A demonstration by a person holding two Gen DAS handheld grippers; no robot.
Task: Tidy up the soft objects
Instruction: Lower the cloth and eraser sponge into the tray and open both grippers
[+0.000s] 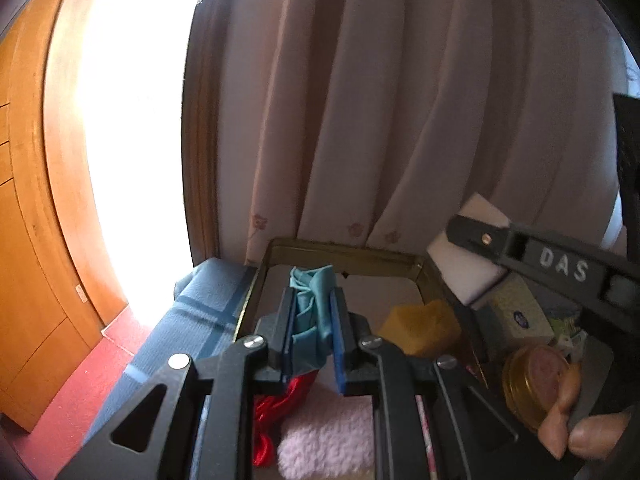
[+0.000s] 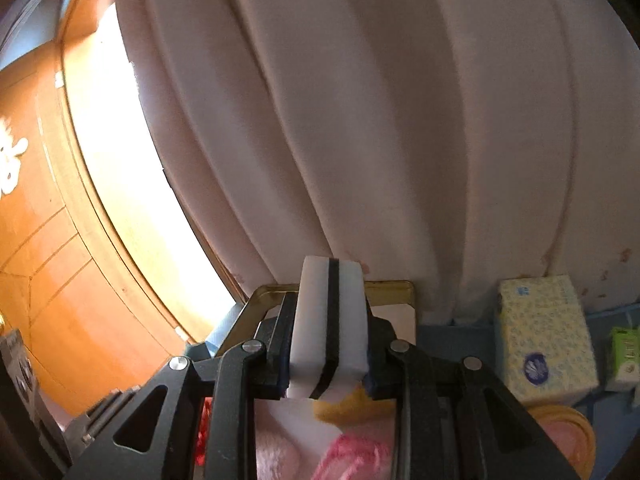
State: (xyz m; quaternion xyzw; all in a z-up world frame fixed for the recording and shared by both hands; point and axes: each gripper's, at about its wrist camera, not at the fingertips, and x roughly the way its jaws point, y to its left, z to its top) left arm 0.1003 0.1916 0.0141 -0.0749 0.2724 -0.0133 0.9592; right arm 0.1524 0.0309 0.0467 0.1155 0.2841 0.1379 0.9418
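Both claws clamped, left claw (image 1: 314, 334) on teal cloth (image 1: 314, 300), right claw (image 2: 329, 346) on white sponge (image 2: 329, 320), lifted above gold tray (image 1: 344, 252) for sorting.

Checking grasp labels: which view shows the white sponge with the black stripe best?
The right wrist view: the white sponge sits centred between the right hand-held gripper, stripe facing the camera. The left wrist view shows only part of it behind that gripper's finger.

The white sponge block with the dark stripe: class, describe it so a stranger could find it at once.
Start at the pale curtain, then drop to the gold-rimmed tray below it. In front, the right hand-held gripper clamps the white sponge block; unlike the yellow sponge beneath, it has one dark stripe through its middle.
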